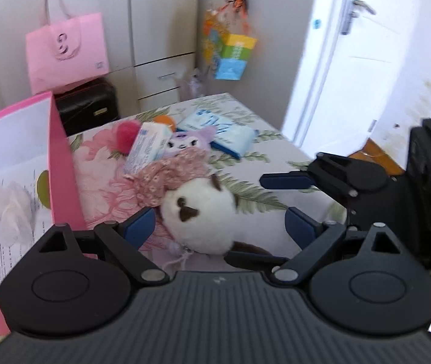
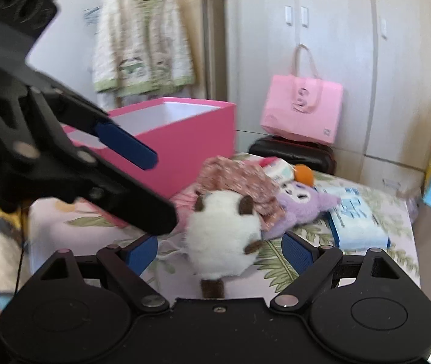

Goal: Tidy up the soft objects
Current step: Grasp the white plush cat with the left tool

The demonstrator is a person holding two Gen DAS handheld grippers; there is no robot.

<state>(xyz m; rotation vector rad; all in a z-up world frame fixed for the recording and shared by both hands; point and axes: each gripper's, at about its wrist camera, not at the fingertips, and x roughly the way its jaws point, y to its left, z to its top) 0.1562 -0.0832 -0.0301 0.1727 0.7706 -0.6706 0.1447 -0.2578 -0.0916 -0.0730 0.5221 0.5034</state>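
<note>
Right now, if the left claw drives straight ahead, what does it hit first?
Most likely the white plush cat: it lies between the open left claw fingers, dead ahead. Depth is unclear.

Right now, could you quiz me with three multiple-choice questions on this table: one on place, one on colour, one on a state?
1. The white plush cat lies:
A. inside the box
B. on the floral tablecloth
C. on the suitcase

2. The open box is:
A. pink
B. green
C. black

3. The left gripper is:
A. shut on the cat
B. holding tissues
C. open

Answers: 1 B, tablecloth shows all around it. 2 A, its walls are pink outside. 3 C, its blue pads stand apart either side of the cat.
</note>
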